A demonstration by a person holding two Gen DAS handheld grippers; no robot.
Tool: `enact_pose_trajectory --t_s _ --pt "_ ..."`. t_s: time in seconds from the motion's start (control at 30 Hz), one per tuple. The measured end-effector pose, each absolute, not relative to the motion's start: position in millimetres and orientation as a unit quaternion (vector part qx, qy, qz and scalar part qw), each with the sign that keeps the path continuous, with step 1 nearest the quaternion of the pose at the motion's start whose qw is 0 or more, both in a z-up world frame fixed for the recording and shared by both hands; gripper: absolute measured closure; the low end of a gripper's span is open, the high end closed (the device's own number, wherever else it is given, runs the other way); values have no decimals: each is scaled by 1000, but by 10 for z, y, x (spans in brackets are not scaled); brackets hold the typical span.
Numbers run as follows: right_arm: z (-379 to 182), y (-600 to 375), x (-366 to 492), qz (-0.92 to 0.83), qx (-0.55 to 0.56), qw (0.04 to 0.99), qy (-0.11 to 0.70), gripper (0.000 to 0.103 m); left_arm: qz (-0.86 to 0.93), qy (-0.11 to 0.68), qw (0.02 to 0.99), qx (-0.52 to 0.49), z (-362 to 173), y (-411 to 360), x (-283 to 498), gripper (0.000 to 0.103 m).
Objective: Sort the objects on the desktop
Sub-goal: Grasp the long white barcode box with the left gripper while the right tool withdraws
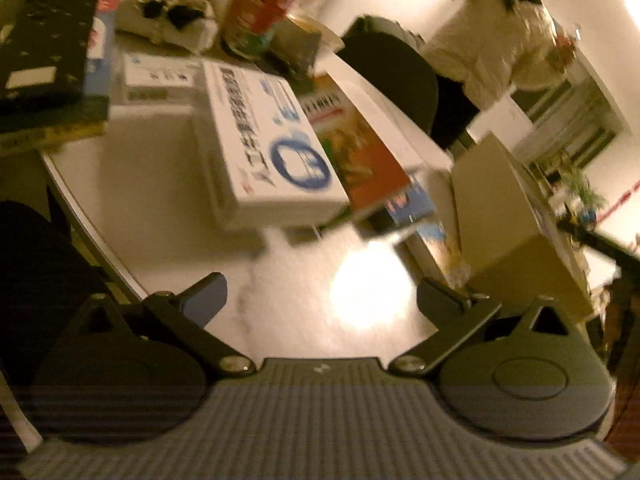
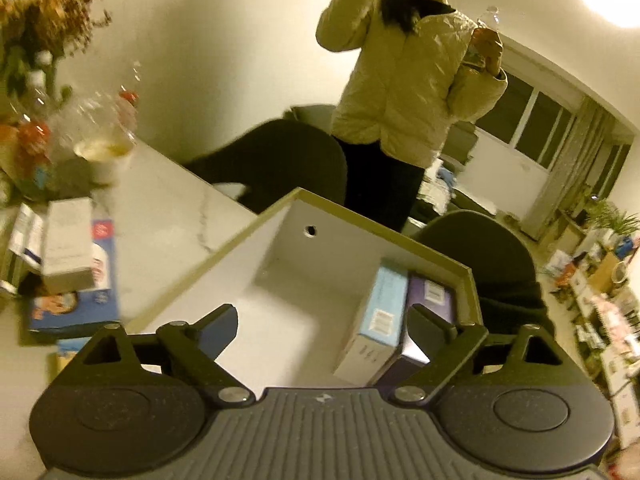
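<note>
Hovering with jaws spread and empty over the white table, the left gripper faces a white-and-blue box atop stacked books, while the right gripper, likewise released, hangs above a white bin holding two upright boxes.

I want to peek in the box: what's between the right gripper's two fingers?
Nothing is held. In the right wrist view, the right gripper is open over the white bin; the light blue box stands inside.
</note>
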State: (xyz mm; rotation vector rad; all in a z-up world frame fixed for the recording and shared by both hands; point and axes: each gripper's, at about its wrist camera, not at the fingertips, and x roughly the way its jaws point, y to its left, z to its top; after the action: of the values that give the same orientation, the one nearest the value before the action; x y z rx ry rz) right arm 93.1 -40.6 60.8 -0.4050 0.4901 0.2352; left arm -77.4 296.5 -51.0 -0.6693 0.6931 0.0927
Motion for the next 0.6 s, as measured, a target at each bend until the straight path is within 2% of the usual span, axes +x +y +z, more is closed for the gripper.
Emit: enact_pose_trajectory --t_s 0.13,0.4,0.57,0.6 --pt "558 -466 767 156 -162 946 235 5 60 318 880 -349 -510 3121 -731 2" --pt "494 -497 494 231 -125 943 205 2 90 291 862 -404 -591 3378 -619 11" --pt "473 -519 377 296 -94 931 195 2 109 287 850 -429 -651 3487 -527 24" --pt "464 -511 341 319 -89 924 193 1 111 289 848 -430 -658 3494 -508 29"
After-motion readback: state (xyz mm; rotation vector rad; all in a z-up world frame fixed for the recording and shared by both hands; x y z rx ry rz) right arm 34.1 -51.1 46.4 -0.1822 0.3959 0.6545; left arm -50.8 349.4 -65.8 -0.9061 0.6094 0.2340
